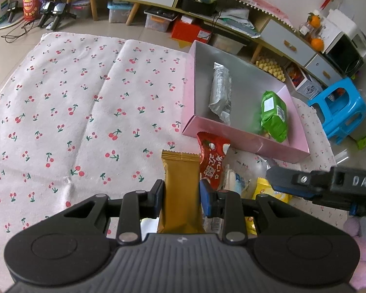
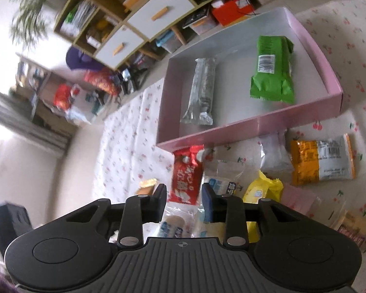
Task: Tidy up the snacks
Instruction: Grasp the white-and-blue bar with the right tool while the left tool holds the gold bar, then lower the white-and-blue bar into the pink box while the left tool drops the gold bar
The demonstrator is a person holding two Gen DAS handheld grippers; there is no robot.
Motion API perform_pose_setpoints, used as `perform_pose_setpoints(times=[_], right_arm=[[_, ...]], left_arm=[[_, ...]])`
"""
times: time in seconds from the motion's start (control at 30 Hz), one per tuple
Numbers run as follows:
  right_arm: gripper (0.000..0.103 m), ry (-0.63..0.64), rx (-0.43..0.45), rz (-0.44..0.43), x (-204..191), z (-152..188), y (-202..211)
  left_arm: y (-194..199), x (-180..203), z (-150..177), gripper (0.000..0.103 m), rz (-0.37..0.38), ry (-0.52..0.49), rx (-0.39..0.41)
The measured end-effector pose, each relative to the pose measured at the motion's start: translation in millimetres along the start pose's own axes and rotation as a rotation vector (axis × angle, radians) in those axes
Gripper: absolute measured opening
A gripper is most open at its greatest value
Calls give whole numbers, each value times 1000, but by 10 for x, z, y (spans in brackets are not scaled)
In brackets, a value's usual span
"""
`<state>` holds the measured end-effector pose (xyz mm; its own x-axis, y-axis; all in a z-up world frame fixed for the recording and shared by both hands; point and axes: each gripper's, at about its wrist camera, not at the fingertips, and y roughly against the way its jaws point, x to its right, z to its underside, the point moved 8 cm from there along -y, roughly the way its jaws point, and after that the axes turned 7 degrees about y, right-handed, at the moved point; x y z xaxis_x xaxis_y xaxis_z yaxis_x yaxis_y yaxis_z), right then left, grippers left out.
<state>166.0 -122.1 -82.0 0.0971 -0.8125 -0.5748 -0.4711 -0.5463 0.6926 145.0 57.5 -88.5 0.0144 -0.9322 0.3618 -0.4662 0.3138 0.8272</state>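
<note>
- Left gripper (image 1: 181, 195) clamped on a gold snack bar (image 1: 181, 195), gripped across its width near the middle, so the bar sticks straight out ahead; long axis runs near-to-far, crimped end pointing far toward the pink box (image 1: 244, 144).
- Bar looks lifted off the cherry cloth (image 1: 85, 97), just short of the box's near wall; likely headed into the box.
- Box sits far right on the cloth, already holds a silver packet (image 1: 220, 92) and a green packet (image 1: 274, 114), both lying roughly near-to-far, apart from each other.
- Right gripper (image 2: 184, 200) open, nothing held, hovering over the loose pile; red packet (image 2: 186, 173) lies between its fingers' line, long axis near-to-far, top end by the box wall. Probably next pick.
- More loose snacks to the right of it: yellow packet (image 2: 263, 190), orange-and-white bag (image 2: 322, 161).
</note>
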Motion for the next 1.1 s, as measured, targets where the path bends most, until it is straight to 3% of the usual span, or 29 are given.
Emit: perform_pose_setpoints(times=[0.33,0.53,0.63,0.77,0.97,1.1], right_arm=[[41,199,-108,207,-90,232,-415],[47,308,-102,302,-154,313,-597],[41,358,-85,330,-198,336,-619],[34,324,-73,308,-193,285,-574],[34,134,-44,167,-82,95,-316],[34,88,2,109,-87,-57,-75]], left_arm=[[-5,-18,24,28,-16,-8,-3],[-10,-48,23,29,-26,-8,-1],[-12,-52,25,28,-28,-8,-1],[15,-39,6,28,-23,-6,7],[38,-21,-43,28,-13,9,22],[56,15,-102,28,-7,17,42]])
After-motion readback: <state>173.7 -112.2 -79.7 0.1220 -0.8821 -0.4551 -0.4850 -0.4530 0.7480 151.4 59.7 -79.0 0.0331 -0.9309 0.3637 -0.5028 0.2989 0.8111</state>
